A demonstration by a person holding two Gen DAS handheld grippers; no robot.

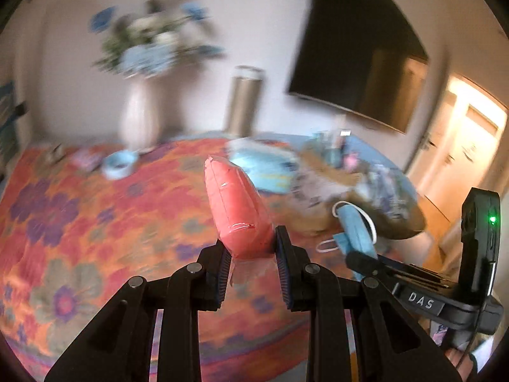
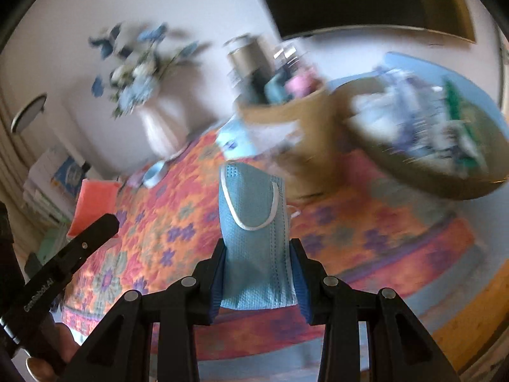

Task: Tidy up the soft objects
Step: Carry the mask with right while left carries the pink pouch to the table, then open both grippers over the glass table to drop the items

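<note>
- Left wrist cam sits right behind the left hand-held gripper (image 1: 251, 254), tilted down over the floral table (image 1: 95, 222) toward the wall.
- Right wrist cam does the same from the right hand-held gripper (image 2: 257, 267), angled steeper.
- Both catch the vase (image 1: 138, 117), the basket (image 2: 286, 121) and the TV (image 1: 359, 47).

Basket (image 2: 429, 146) contents blurred beyond telling.

"DAS" — white letters on right gripper (image 1: 359, 262) body, lower right | "GenRobot.AI" — left gripper (image 2: 108, 222) body, lower left, partly blurred
</note>
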